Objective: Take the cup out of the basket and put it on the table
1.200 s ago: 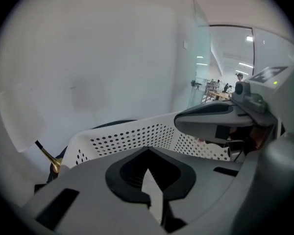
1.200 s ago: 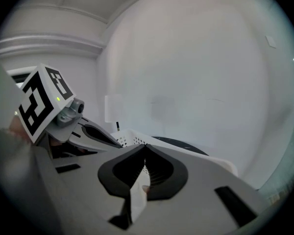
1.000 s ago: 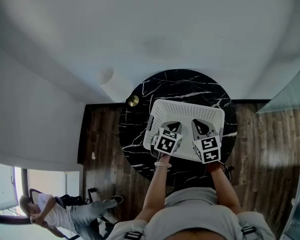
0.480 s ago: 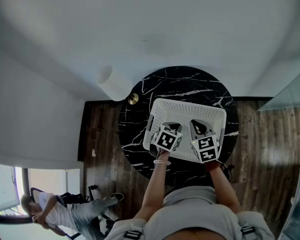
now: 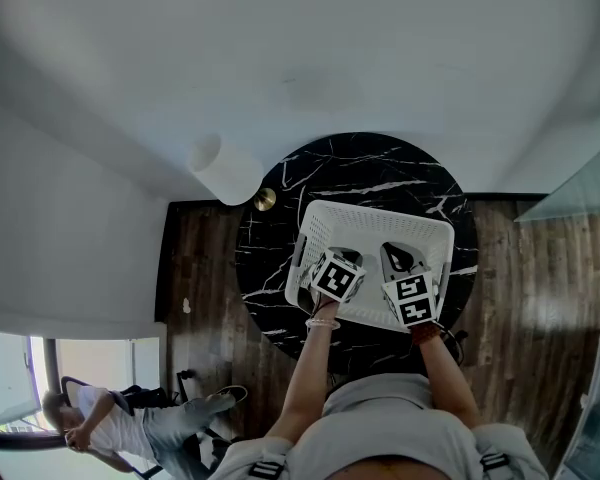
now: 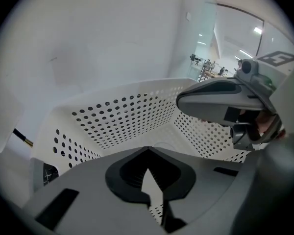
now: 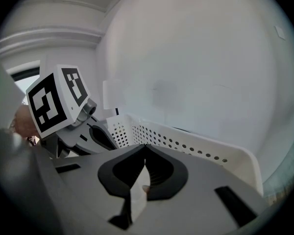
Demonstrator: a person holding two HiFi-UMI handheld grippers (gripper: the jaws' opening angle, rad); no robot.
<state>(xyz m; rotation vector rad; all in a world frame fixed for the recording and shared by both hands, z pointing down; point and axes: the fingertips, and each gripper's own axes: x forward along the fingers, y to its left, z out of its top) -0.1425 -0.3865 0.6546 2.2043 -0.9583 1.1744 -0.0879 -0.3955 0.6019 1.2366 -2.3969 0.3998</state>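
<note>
A white perforated basket (image 5: 380, 211) stands on the round black marble table (image 5: 360, 163). Both grippers hang over its near half. My left gripper (image 5: 347, 255) points into the basket with its jaws shut and nothing between them (image 6: 147, 151); past it I see the basket's holed walls (image 6: 122, 116). My right gripper (image 5: 405, 258) is beside it, also shut and holding nothing (image 7: 145, 148), above the basket's rim (image 7: 196, 143). Each gripper shows in the other's view: the right one (image 6: 220, 102), the left one (image 7: 95, 136). No cup shows in any view.
A small brass disc (image 5: 266, 200) lies at the table's left edge. A white cylinder (image 5: 220, 168) stands by the wall beyond it. Dark wooden floor (image 5: 200, 268) surrounds the table. A person (image 5: 100, 418) sits on the floor at the lower left.
Both grippers have shifted a little farther over the basket; the left one's marker cube has turned slightly. Both jaws stay shut.
</note>
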